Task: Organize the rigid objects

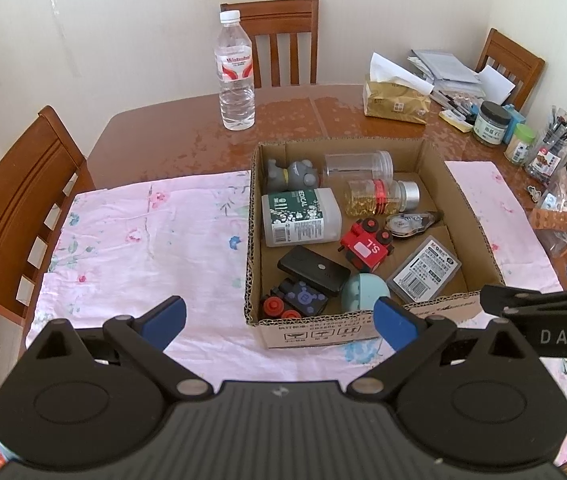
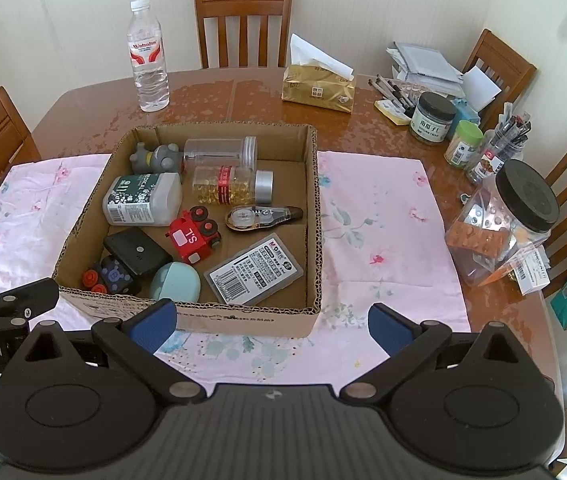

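A shallow cardboard box [image 1: 253,216] [image 2: 315,216] sits on a pink floral cloth [image 1: 143,248] [image 2: 379,240]. Inside lie a white medical bottle [image 1: 299,216] [image 2: 143,200], a red toy train [image 1: 365,246] [image 2: 193,238], a black power bank [image 1: 313,269] [image 2: 135,252], a grey figure [image 1: 291,174], a clear jar [image 1: 357,166], a capsule bottle [image 2: 229,186], a teal round case [image 2: 175,282] and a grey staple box [image 2: 257,274]. My left gripper [image 1: 281,318] is open and empty, just in front of the box. My right gripper [image 2: 271,322] is open and empty at the box's near edge.
A water bottle [image 1: 235,72] [image 2: 147,56] stands behind the box. A tissue pack [image 2: 317,88], jars [image 2: 431,118], pens and a large black-lidded jar [image 2: 519,208] crowd the right side. Wooden chairs [image 1: 11,208] surround the brown table [image 1: 163,132].
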Demonstrator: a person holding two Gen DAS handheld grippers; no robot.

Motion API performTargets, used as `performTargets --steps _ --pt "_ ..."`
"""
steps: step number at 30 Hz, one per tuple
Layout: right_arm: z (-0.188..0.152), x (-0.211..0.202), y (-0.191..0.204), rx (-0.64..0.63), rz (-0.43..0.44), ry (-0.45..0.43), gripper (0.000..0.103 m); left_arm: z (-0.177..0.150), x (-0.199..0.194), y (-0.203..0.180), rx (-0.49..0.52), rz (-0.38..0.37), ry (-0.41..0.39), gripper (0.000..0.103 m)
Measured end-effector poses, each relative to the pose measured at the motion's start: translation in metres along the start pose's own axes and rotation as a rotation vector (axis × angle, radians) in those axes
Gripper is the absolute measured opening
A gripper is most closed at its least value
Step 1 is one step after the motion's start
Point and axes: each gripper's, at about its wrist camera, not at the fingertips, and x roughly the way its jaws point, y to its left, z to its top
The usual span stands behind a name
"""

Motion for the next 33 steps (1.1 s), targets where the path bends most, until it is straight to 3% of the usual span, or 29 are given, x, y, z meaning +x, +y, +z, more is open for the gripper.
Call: performTargets --steps 33 --pt "0.001 0.0027 -0.0042 -0.002 -0.007 0.003 0.103 0.0015 0.0013 -0.0055 0.005 0.005 0.007 0.1"
